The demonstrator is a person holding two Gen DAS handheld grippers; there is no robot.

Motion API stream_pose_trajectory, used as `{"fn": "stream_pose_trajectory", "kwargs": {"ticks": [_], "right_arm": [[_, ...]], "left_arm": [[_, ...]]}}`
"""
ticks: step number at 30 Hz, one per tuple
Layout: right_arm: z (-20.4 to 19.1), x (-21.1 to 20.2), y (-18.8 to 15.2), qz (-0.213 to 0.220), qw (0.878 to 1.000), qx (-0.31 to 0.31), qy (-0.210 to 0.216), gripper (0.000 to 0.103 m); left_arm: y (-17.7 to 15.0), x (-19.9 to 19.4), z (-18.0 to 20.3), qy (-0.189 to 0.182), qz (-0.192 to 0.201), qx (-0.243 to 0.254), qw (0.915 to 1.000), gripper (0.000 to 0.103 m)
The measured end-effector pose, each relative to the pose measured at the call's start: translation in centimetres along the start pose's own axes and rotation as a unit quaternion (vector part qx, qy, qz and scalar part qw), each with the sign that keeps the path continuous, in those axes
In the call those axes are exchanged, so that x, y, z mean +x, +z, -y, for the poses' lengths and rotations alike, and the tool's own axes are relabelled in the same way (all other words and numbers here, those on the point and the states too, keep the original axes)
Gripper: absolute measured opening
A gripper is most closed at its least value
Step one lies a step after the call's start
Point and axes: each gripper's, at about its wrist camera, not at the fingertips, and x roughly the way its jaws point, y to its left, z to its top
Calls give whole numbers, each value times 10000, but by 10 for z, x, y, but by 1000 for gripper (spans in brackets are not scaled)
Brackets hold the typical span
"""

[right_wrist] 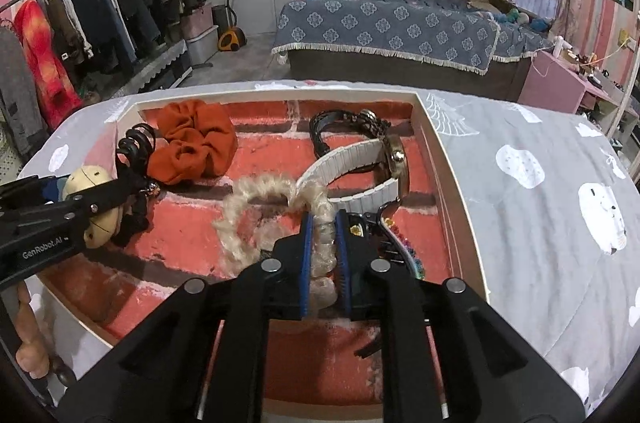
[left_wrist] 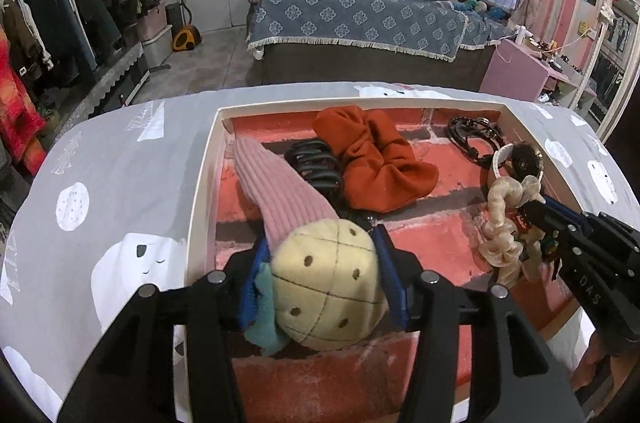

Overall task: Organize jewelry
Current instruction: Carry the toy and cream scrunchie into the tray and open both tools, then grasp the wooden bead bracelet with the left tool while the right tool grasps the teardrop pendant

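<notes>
A white-walled box (left_wrist: 202,183) with a red brick-pattern floor sits on the grey bedsheet. My left gripper (left_wrist: 320,247) is shut on a plush hair clip with a cream ball and a pink ribbed part (left_wrist: 328,283), over the box's near left. My right gripper (right_wrist: 322,219) is shut on a cream curly scrunchie (right_wrist: 256,207) over the box's near right; it also shows in the left wrist view (left_wrist: 506,223). Inside lie an orange scrunchie (right_wrist: 192,143), a black claw clip (left_wrist: 316,167), a white-strap watch (right_wrist: 360,163) and a black bracelet (right_wrist: 344,121).
A colourful beaded item (right_wrist: 408,251) lies by the box's right wall. The box wall (right_wrist: 452,183) stands close right of my right gripper. Grey sheet (right_wrist: 540,203) surrounds the box. A bed, clothes rack and pink desk stand beyond.
</notes>
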Motion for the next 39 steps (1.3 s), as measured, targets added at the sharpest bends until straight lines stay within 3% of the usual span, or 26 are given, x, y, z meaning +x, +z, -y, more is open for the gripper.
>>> {"fn": "stream_pose_trajectory", "kwargs": {"ticks": [7, 9, 11, 20, 31, 35, 39], "right_arm": [[4, -16, 4, 197, 9998, -45, -12, 47], [10, -22, 6, 280, 9996, 15, -63, 65], [16, -30, 7, 344, 9993, 98, -122, 76], [35, -68, 4, 495, 9977, 392, -263, 98], [23, -138, -39, 752, 9934, 226, -835, 99], [11, -160, -61, 774, 9934, 211, -819, 99], [-2, -180, -88, 743, 9932, 145, -884, 99]], "left_arm": [[-1, -6, 3, 5, -23, 16, 10000, 67], [0, -10, 4, -38, -18, 1, 10000, 73], [0, -14, 6, -97, -48, 0, 9999, 75], [0, -50, 4, -208, -5, -32, 9998, 88], [-39, -128, -25, 1, 366, -156, 9992, 94], [-66, -150, -32, 208, 448, -7, 9988, 96], [-87, -159, -38, 148, 389, -18, 9991, 98]]}}
